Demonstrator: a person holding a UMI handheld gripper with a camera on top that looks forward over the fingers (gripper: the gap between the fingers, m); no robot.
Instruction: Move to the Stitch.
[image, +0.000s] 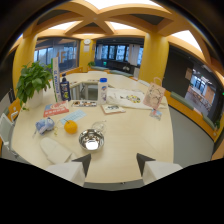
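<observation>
I see my gripper (114, 161) hanging above the near edge of the pale round table (130, 145), its two dark-tipped fingers (84, 161) spread wide apart with nothing between them. Taking the steel bowl (91, 139) as my landmark, it sits just ahead of the fingers, slightly toward the left one; its inside shines and I cannot make out anything in it. Touching its far rim stands a clear glass (98, 125), and I cannot tell whether it holds anything. Just left of the bowl and a little farther off lies an orange (70, 126). Beyond the orange, further left of the bowl, the Stitch (44, 125) rests on the tabletop, a small blue plush toy, well apart from my fingers. Nearer me than the toy, left of the bowl, a white cloth-like thing (54, 149) lies flat. Past the bowl toward the far side of the table I see flat printed papers (55, 110), a dark bottle (64, 88) standing upright beside a tall white carton (55, 80), and a white bottle with a blue cap (103, 90). Far left of the bowl a leafy green plant (33, 82) rises at the table's edge. Far right of the bowl stands a pale paper bag (154, 96).
</observation>
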